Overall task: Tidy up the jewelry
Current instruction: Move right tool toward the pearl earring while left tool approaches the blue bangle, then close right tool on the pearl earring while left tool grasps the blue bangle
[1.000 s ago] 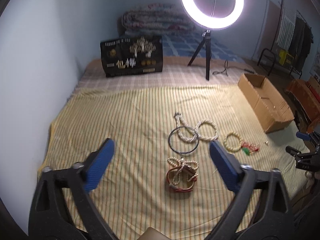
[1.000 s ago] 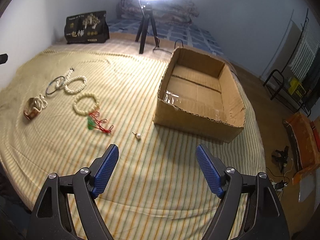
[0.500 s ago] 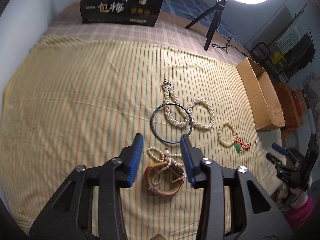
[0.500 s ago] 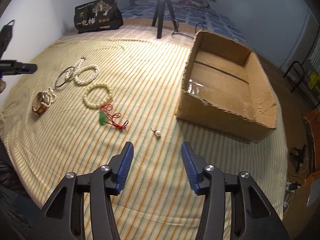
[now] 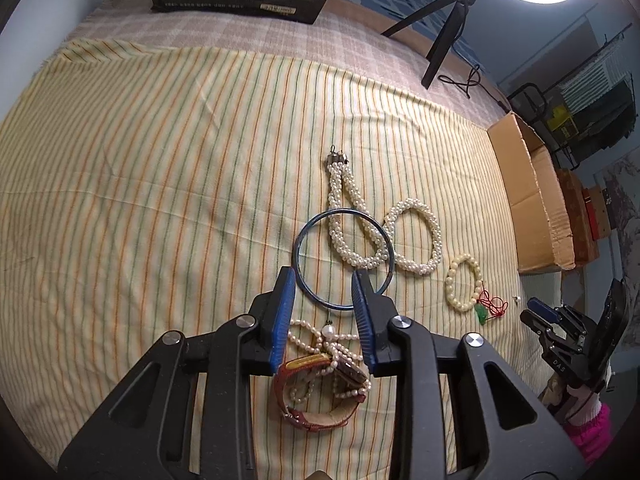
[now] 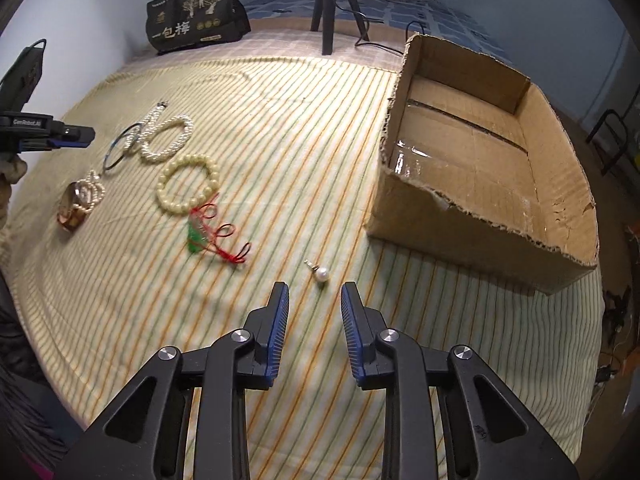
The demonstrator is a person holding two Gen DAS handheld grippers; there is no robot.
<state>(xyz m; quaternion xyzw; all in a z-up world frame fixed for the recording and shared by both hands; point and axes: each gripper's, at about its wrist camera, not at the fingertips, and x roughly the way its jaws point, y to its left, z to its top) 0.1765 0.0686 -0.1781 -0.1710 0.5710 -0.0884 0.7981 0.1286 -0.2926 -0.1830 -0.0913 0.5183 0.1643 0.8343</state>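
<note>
- Step in hand, as I judge it: first pick-ups. The left hand-held gripper hovers, jaws parted and holding nothing, over a leather watch tangled with a thin pearl strand.
- The right hand-held gripper, also parted and holding nothing, points at a small round pearl earring.
- Next: lower and close gently; the beads are smooth and likely to slip.
- The torn cardboard box lies nearby on the striped cloth.
</note>
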